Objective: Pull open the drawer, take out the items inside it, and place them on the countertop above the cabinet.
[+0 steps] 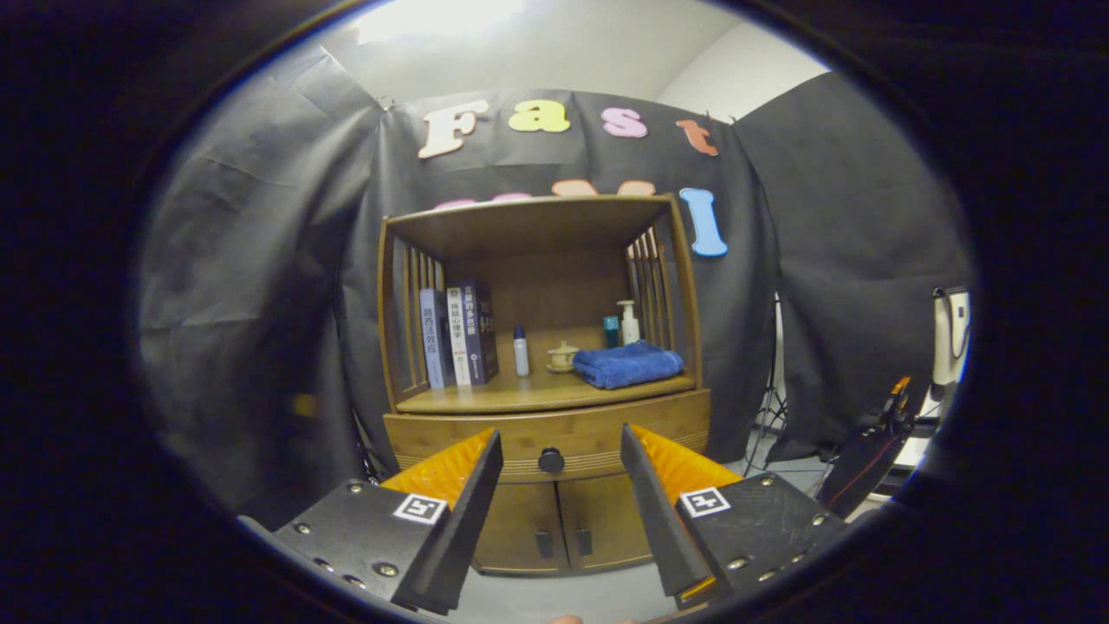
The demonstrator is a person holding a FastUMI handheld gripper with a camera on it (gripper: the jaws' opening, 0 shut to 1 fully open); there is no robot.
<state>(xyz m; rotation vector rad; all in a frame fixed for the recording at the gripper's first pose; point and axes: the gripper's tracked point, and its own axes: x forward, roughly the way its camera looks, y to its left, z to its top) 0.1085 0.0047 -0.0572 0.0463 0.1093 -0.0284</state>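
A wooden cabinet (pixel 541 407) stands ahead against the black cloth wall. Its drawer (pixel 468 429) is closed, with a round dark knob (pixel 551 460) at the middle of its front. The knob sits between and well beyond my two fingers. My gripper (pixel 561 444) is open and holds nothing; its black fingers (pixel 472 503) have orange backs. The countertop (pixel 528 394) above the drawer carries a folded blue towel (pixel 627 363), a small cup on a saucer (pixel 562 356), a slim bottle (pixel 521 350), a pump bottle (pixel 628 323) and several upright books (pixel 459 334). The drawer's inside is hidden.
Two small cabinet doors (pixel 563 524) with dark handles sit below the drawer. A tripod (pixel 767 416) stands right of the cabinet. An orange-and-black tool (pixel 875 442) rests further right. Pale floor (pixel 563 598) lies between me and the cabinet.
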